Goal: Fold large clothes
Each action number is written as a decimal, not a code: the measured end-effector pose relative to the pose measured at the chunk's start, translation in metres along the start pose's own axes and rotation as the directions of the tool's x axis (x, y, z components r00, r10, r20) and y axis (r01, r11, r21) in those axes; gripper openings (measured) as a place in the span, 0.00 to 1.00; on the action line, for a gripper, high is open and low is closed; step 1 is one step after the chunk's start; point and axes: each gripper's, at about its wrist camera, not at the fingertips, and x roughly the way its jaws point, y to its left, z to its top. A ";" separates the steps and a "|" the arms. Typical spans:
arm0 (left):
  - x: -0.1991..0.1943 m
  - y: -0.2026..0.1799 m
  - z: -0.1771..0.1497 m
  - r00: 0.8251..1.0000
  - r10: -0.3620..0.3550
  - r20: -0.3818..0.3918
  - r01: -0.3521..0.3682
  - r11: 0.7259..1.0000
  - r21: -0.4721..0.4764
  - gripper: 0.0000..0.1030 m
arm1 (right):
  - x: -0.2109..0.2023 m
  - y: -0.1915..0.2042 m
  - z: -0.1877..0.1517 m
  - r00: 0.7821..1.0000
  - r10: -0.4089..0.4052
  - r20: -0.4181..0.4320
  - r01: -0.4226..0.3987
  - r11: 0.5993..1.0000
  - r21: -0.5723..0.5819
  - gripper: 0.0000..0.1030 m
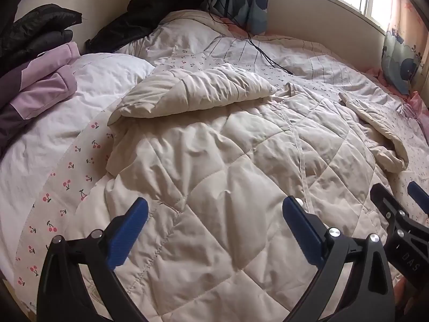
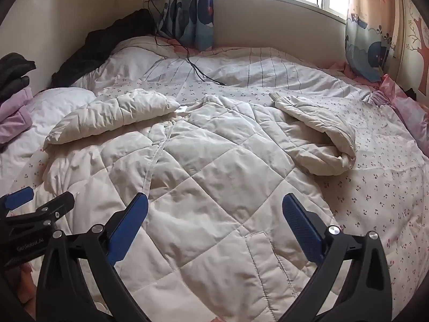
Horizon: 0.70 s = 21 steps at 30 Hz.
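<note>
A large cream quilted coat (image 1: 214, 161) lies spread front-up on the cherry-print bed cover (image 1: 67, 182). Its left sleeve (image 1: 195, 91) is bent inward toward the collar. The other sleeve (image 2: 321, 134) curls on the right side. My left gripper (image 1: 214, 206) hovers open over the coat's lower left part with nothing between its blue pads. Beside it, over the coat's lower right part (image 2: 214, 161), my right gripper (image 2: 214, 201) hangs equally wide and empty. Each gripper shows at the edge of the other's view, the right one (image 1: 396, 190) and the left one (image 2: 45, 196).
A white pillow (image 1: 107, 72) and a purple garment (image 1: 40, 88) lie at the left, with black jackets (image 1: 40, 32) against the wall. A black cable (image 2: 198, 72) trails across the bed from a wall socket. Curtains (image 2: 187, 13) and a window stand at the far side.
</note>
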 end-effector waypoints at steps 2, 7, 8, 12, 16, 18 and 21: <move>0.001 -0.001 0.001 1.000 -0.004 0.003 0.004 1.000 -0.012 0.93 | -0.001 -0.002 0.000 1.000 0.007 -0.003 -0.007 1.000 0.003 0.94; 0.007 -0.004 0.000 1.000 -0.002 0.003 0.002 1.000 0.001 0.93 | -0.004 -0.004 0.002 1.000 0.009 0.010 -0.009 1.000 0.004 0.94; 0.008 -0.009 0.001 1.000 -0.001 -0.002 0.001 1.000 0.000 0.93 | -0.004 -0.004 0.002 1.000 0.009 0.010 -0.009 1.000 0.004 0.94; 0.010 -0.012 -0.001 1.000 0.001 -0.015 -0.001 1.000 0.021 0.93 | -0.005 -0.003 0.002 1.000 0.008 0.009 -0.008 1.000 0.000 0.94; 0.009 -0.012 -0.001 1.000 -0.009 0.018 0.009 1.000 0.015 0.93 | -0.006 -0.002 0.002 1.000 0.007 0.008 -0.007 1.000 -0.006 0.94; 0.009 -0.012 -0.001 1.000 -0.007 0.014 0.007 1.000 0.018 0.93 | -0.006 -0.001 0.002 1.000 0.006 0.009 -0.006 1.000 -0.011 0.94; 0.011 -0.012 -0.002 1.000 -0.001 -0.015 0.002 1.000 0.025 0.93 | -0.006 0.001 0.002 1.000 0.004 0.011 -0.004 1.000 -0.015 0.94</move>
